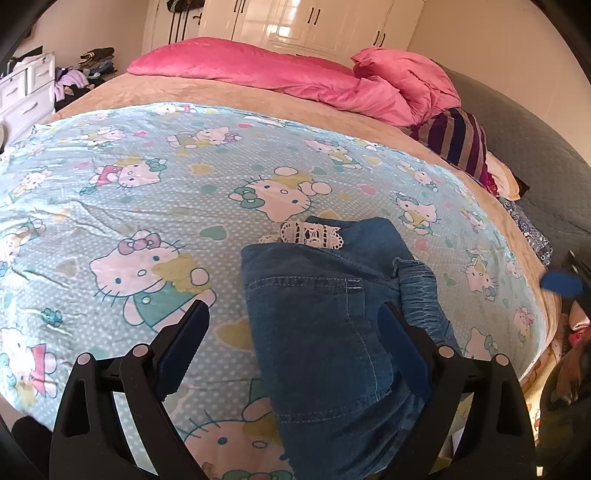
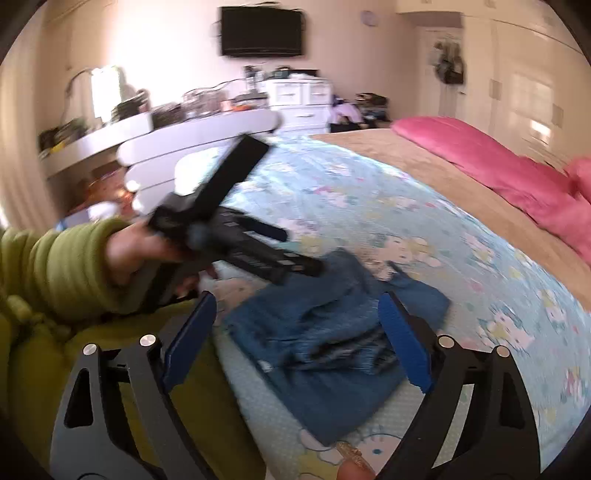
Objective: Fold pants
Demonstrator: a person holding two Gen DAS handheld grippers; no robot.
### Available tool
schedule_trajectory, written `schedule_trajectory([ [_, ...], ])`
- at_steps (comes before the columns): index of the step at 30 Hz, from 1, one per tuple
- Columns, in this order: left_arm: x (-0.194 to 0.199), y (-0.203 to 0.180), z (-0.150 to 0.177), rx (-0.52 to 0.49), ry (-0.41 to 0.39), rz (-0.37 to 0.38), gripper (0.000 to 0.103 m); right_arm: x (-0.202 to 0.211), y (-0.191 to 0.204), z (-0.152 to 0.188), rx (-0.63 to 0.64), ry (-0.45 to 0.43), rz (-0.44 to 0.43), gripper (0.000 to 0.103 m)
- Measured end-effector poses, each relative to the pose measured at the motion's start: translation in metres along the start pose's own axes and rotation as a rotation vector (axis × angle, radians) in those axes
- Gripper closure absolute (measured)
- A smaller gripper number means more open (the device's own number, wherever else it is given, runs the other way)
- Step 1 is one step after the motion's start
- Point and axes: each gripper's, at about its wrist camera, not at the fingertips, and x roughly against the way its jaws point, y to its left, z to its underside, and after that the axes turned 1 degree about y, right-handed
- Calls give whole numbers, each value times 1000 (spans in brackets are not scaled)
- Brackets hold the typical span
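free: sheet [image 1: 155, 192] left of pants [image 1: 325, 332] | blocked: duvet [image 1: 295, 81]

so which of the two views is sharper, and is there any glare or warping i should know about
The left wrist view is sharp: stitching on the folded jeans and the cartoon print on the bedsheet read clearly, with glare on the glossy wardrobe doors. The right wrist view is motion-blurred, most on the left gripper and the sleeve. Both are fisheye, so the bed bulges.
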Motion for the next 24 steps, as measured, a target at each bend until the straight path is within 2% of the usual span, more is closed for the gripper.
schedule_trajectory([
  [9,3,-2,5,-4,9,-19,5,-17,-46,11,-173,45,106,15],
  [14,-1,0,7,-8,19,-29,5,-34,-66,23,-248,103,161,15],
  [24,-22,11,17,43,81,-45,5,-63,-100,47,-403,201,202,15],
])
